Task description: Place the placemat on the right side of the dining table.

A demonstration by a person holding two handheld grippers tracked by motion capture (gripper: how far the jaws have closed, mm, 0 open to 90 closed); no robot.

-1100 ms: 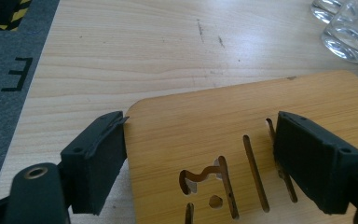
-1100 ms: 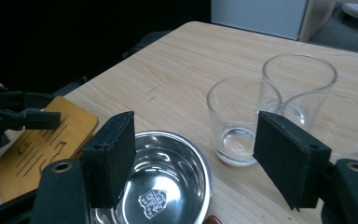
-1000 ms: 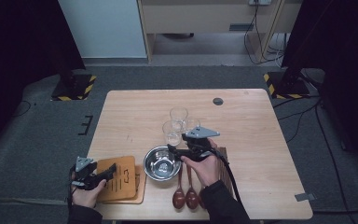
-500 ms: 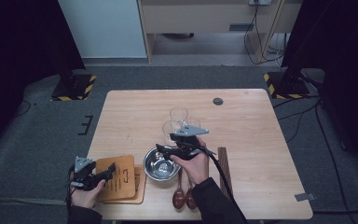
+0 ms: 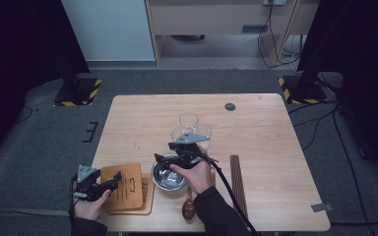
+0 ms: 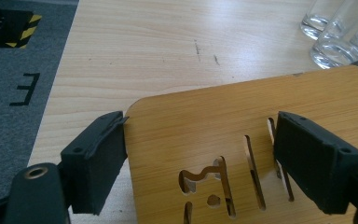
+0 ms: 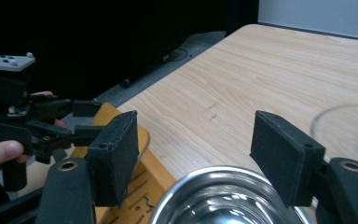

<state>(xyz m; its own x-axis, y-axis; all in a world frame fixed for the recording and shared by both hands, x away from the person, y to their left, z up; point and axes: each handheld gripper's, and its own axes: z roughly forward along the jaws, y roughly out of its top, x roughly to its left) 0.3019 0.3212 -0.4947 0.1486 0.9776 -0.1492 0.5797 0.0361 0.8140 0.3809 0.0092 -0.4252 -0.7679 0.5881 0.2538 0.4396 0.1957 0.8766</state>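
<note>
On the wooden counter [image 5: 275,147] we keep the left gripper [image 6: 200,158] spread over the slotted wooden board [image 6: 261,121], not clamping it, while the right gripper [image 7: 196,154] hangs released above the steel bowl [image 7: 223,200], apparently for grasping its rim.

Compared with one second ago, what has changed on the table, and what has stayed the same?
The right hand-held gripper moved left, from beside the clear drinking glasses to above the round steel bowl, jaws open and holding nothing. The left hand-held gripper stayed over the slotted wooden boards; bowl, glasses and boards did not move.
</note>
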